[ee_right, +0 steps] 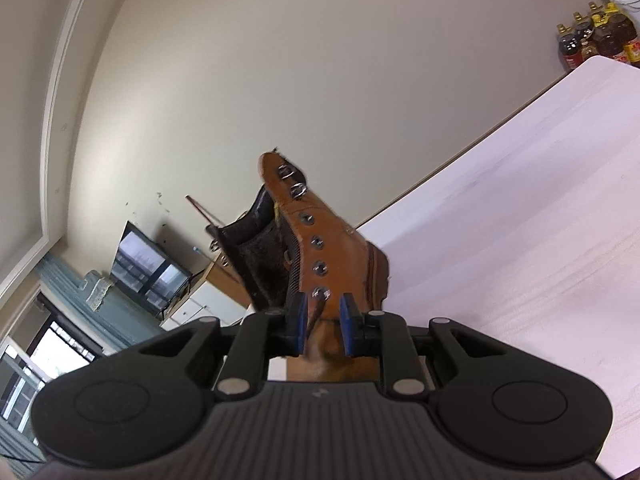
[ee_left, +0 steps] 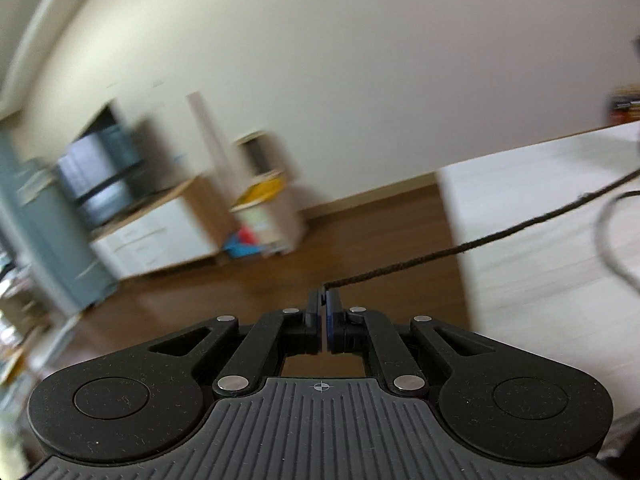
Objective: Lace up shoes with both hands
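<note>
Only left gripper (ee_left: 323, 300) pinching taut lace (ee_left: 480, 236); no legible writing.

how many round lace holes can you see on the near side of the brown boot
4 eyelets on the boot: lowest, next, then, top. Above them sit two hooks instead. The far flap's holes are mostly hidden.

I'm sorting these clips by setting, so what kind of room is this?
Probably a lived-in home room rather than a lab: a dark screen on a low white cabinet, wood flooring, and large bottles of what looks like cooking oil behind the white table.
</note>
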Motion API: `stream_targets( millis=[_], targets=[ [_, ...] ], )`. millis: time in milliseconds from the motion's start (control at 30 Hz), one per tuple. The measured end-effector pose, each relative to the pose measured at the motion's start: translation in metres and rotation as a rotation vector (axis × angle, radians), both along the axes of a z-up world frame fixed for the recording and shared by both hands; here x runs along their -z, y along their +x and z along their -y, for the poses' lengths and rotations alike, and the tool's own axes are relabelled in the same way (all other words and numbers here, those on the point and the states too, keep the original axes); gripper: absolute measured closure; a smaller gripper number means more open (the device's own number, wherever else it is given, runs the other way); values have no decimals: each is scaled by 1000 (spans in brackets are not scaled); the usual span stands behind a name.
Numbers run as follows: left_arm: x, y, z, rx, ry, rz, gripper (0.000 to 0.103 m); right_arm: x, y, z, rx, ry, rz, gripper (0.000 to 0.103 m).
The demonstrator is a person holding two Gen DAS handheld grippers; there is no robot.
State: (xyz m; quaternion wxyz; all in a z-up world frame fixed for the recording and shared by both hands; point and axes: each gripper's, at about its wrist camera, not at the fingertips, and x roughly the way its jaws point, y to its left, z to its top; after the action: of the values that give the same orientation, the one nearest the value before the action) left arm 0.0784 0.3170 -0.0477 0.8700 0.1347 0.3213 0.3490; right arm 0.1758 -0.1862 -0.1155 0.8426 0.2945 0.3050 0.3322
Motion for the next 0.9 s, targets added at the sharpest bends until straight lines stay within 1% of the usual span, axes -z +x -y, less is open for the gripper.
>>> stream_targets(
  millis=[33,133,233,267,367,433,533,767,867,900],
  targets=[
    [0,-1,-5,-16,-10,-9,101,-2,-2,-5,-23,0,8,82],
    [-1,-6,-8,-10,-39,-20,101,-6,-2,-19,-81,-1,22,82],
    [1,-7,-5,-13,-14,-47,100,-11,-8,-34,-153,-31,39,81],
    [1,-7,-4,-15,-2,-57,96,-13,-11,-41,-188,-51,45,81],
    [-4,-11,2,8,-1,-30,95,-15,-17,-56,-260,-100,59,81],
    [-7,-14,7,24,-1,-13,95,-16,-22,-60,-287,-124,66,81],
    [-13,-18,13,48,0,13,95,-16,-27,-59,-298,-125,58,80],
    [-25,-28,28,102,2,74,95,-18,-24,-58,-271,-103,36,80],
    [-26,-31,19,64,-5,84,95,-19,-21,-59,-261,-102,43,80],
    [-29,-32,26,105,-23,93,95,-19,-22,-57,-257,-101,43,80]
  ],
)
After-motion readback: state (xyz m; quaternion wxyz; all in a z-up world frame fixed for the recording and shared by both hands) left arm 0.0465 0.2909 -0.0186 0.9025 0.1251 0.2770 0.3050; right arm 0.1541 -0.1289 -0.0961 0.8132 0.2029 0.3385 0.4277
